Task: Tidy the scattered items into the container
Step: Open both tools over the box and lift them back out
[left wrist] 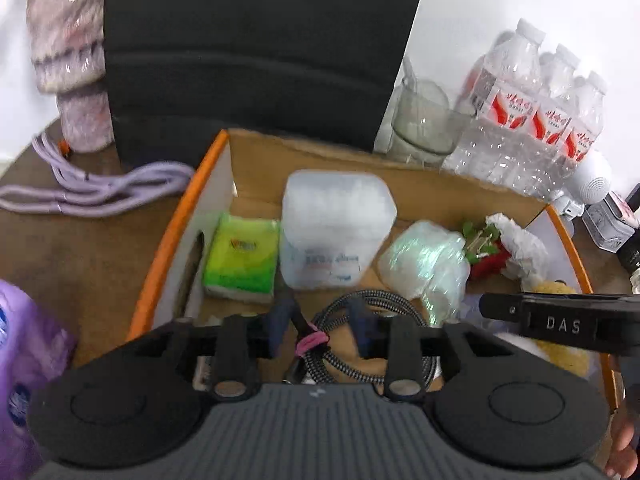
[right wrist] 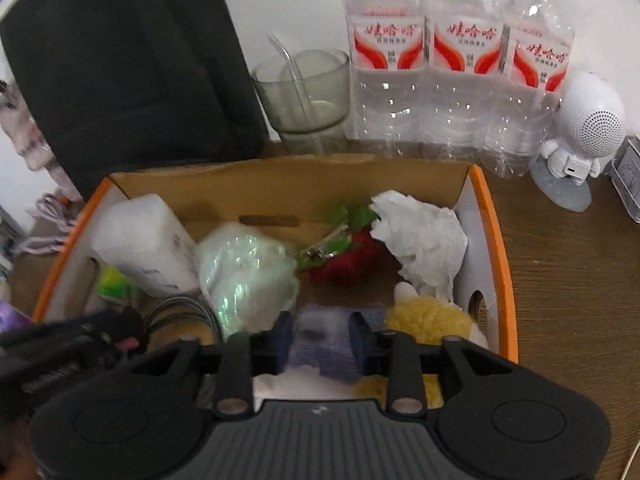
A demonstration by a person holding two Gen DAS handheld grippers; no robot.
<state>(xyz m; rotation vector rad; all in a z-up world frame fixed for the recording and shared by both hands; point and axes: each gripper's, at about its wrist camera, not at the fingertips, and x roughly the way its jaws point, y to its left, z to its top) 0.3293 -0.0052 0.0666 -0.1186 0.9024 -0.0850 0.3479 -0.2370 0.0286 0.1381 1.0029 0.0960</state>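
The left gripper (left wrist: pixel 320 328) is hovering over the cardboard box (left wrist: pixel 260 152), jaws partly apart around a braided cable (left wrist: pixel 352 304), pads seemingly clear of it. Only the right wrist view is showing the right gripper (right wrist: pixel 320 336), jaws narrow, with a knitted purple piece (right wrist: pixel 324 344) sitting between them; whether they are pinching it is unclear. Farther in are lying a crumpled tissue (right wrist: pixel 420 236) and a frosted plastic tub (left wrist: pixel 336 224). Ribbed water bottles (right wrist: pixel 460 80) are standing behind.
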